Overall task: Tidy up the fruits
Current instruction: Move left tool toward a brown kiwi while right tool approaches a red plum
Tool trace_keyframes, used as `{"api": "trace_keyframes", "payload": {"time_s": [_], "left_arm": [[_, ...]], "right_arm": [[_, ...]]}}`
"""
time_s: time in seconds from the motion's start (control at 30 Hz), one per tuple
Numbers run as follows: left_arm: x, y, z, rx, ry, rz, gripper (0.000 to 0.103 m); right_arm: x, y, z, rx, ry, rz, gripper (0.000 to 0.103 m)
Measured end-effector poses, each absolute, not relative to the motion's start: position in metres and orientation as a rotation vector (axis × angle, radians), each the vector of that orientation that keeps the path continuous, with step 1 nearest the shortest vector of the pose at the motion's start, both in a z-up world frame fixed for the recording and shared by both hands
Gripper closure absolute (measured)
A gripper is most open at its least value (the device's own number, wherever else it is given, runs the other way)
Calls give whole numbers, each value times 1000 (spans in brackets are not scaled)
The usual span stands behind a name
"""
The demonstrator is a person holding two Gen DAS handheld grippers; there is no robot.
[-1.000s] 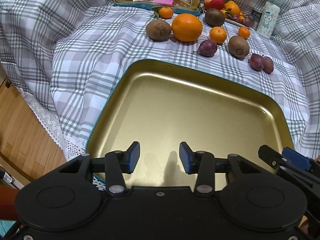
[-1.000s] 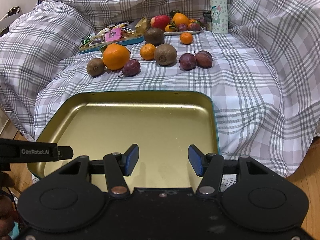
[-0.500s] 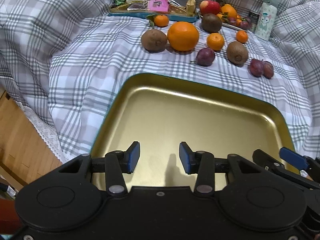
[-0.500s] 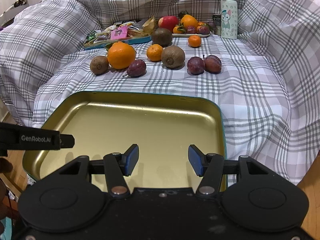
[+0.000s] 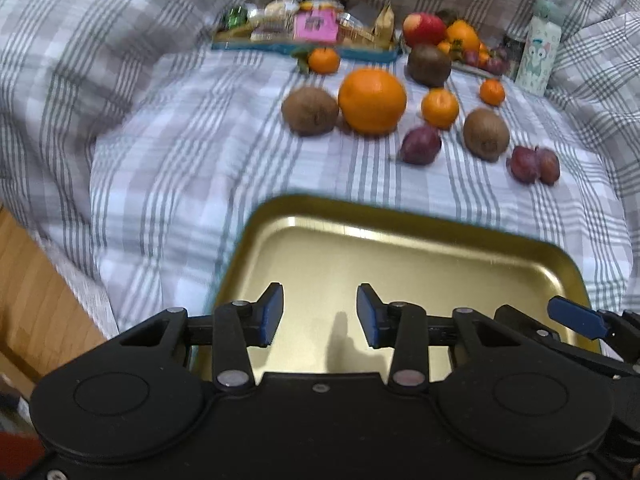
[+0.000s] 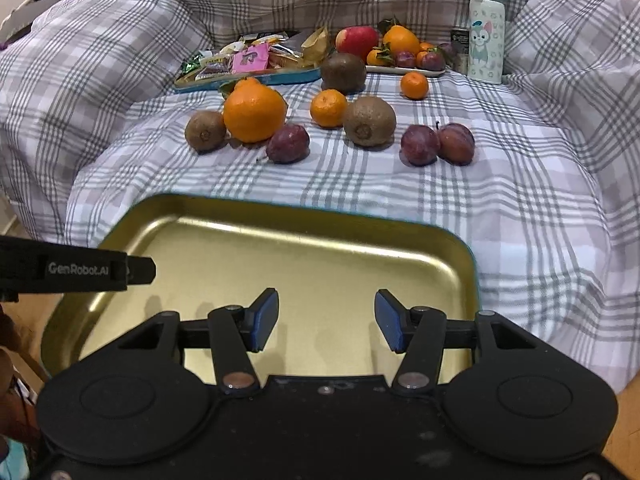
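Fruits (image 6: pixel 253 111) beyond gripper (image 6: pixel 326 322) (well apart)

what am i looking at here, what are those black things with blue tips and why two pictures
Those are two handheld grippers, one in each of a person's hands. Each carries a camera looking along its fingers, so there is one picture per hand. The left gripper and right gripper both hold nothing, and a gap shows between each pair of blue pads. Below them lies an empty gold tray on a checked cloth. Beyond it are loose fruits: a big orange, kiwis, plums, small tangerines. Farther back sit a snack tray, a plate of fruit and a bottle.
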State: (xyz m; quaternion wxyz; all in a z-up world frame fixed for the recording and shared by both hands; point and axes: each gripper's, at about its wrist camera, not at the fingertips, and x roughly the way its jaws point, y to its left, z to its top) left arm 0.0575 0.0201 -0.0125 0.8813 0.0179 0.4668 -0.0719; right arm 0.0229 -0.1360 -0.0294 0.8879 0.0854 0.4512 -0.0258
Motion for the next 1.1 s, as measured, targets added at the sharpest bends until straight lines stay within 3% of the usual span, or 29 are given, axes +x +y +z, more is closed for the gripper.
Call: {"api": "trace_keyframes", "payload": {"time_s": [0.43,1.1], "left_arm": [[127,17,3,130,864,-180,54],[218,28,-22,81,923,-267,54]], "right_arm": [[96,-157,-24,200,895,-78,48],[167,-135,-40,268,899,-5,48]]}}
